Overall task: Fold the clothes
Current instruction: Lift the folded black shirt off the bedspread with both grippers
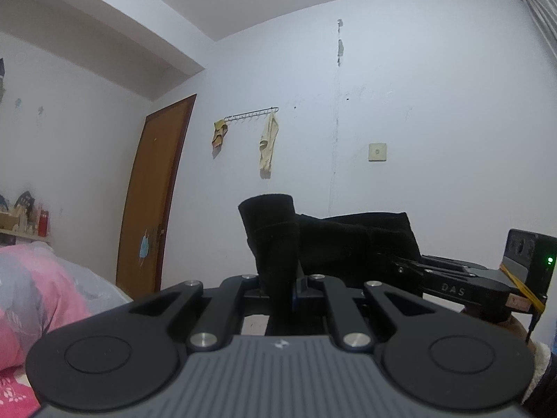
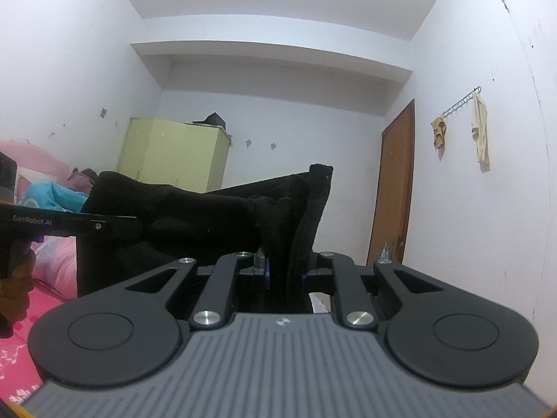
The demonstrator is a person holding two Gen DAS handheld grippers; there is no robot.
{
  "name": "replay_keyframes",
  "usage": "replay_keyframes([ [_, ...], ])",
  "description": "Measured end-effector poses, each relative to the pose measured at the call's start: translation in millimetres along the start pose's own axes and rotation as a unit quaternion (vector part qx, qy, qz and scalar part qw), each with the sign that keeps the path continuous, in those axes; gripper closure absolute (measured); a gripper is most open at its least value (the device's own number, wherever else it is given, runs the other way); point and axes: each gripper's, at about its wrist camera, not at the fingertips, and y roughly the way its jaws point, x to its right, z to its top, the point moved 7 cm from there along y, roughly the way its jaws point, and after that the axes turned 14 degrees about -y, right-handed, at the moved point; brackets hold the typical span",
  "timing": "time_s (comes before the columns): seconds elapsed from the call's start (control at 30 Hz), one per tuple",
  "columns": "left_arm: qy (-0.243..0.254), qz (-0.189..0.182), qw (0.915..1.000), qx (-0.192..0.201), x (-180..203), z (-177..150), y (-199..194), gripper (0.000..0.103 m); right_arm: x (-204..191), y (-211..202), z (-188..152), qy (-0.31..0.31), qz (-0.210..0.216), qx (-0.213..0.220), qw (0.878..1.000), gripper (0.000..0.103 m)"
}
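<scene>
- We see the left tongs (image 1: 283, 278) clamped on a black garment (image 1: 348, 240) — held aloft.
- Right tongs (image 2: 285, 271) pinch its other end, above the pink bed (image 2: 21, 317).

Dim, bluish, soft fisheye-warped edges.

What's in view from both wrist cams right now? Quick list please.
black garment: 1, black, held up between both grippers
door: 1, brown, back wall
hook rack: 1, metal, on wall, two yellowish cloths hanging
wardrobe: 1, pale green, far corner
bedding: pink, below left
wall socket: 1, cream
left gripper: shut on garment
right gripper: shut on garment
</scene>
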Motion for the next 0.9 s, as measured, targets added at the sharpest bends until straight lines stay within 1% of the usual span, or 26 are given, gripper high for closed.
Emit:
replay_keyframes([
  [0.13, -0.004, 0.005, 1.0, -0.004, -8, -4, 5, 0.094, 0, 6, -6, 0.002, 0.003, -0.006, 1.0, 0.09],
  [0.3, -0.006, 0.015, 0.9998, -0.006, -22, -8, 14, 0.094, 3, 25, -14, 0.003, 0.01, -0.015, 1.0, 0.09],
  [0.47, -0.02, 0.031, 0.9992, -0.013, -46, -11, 29, 0.094, 3, 47, -24, 0.005, 0.02, -0.026, 0.999, 0.09],
  [0.63, -0.048, 0.047, 0.9974, -0.027, -78, -20, 45, 0.094, -5, 77, -43, 0.009, 0.036, -0.048, 0.998, 0.09],
  [0.9, -0.086, 0.074, 0.9922, -0.052, -135, -43, 63, 0.094, -19, 127, -77, 0.014, 0.062, -0.086, 0.994, 0.09],
])
